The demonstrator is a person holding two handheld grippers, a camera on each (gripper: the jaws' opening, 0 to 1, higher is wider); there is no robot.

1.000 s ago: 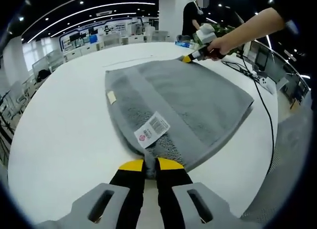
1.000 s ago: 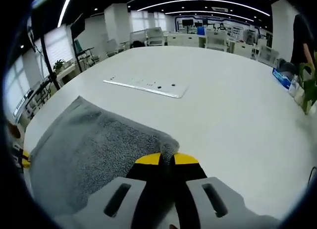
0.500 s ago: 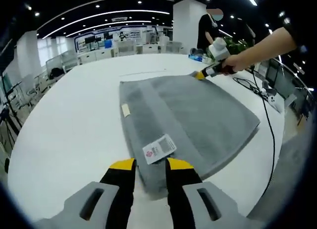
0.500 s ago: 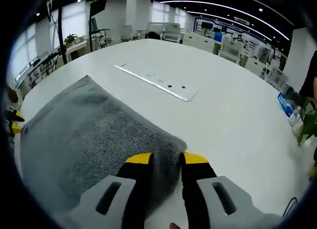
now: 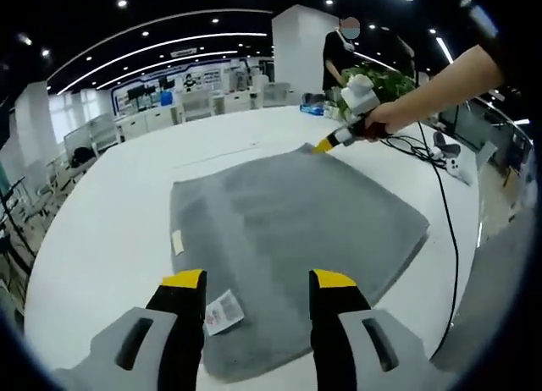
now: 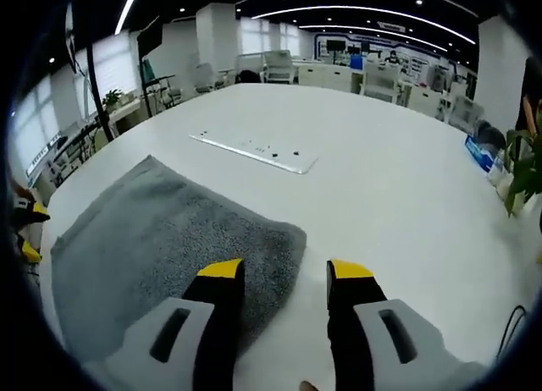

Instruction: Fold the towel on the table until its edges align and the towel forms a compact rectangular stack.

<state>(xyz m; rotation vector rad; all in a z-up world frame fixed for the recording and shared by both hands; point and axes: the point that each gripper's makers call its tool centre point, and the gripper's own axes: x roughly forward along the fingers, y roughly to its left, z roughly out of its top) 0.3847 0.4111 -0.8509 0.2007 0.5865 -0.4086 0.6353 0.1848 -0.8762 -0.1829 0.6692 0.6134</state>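
In the left gripper view the gray towel (image 5: 288,239) is seen lying flat mid-frame on the white table (image 5: 110,222), judged soft, limp and best pinched at its corners, while the left gripper (image 5: 257,283) and right gripper (image 6: 286,271) are both held with jaws spread, empty.

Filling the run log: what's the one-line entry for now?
left gripper: open | right gripper: open | towel: folded, flat on table

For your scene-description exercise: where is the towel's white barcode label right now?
In the left gripper view, the white barcode label lies on the grey towel near its closest edge, just right of the left gripper's left jaw.
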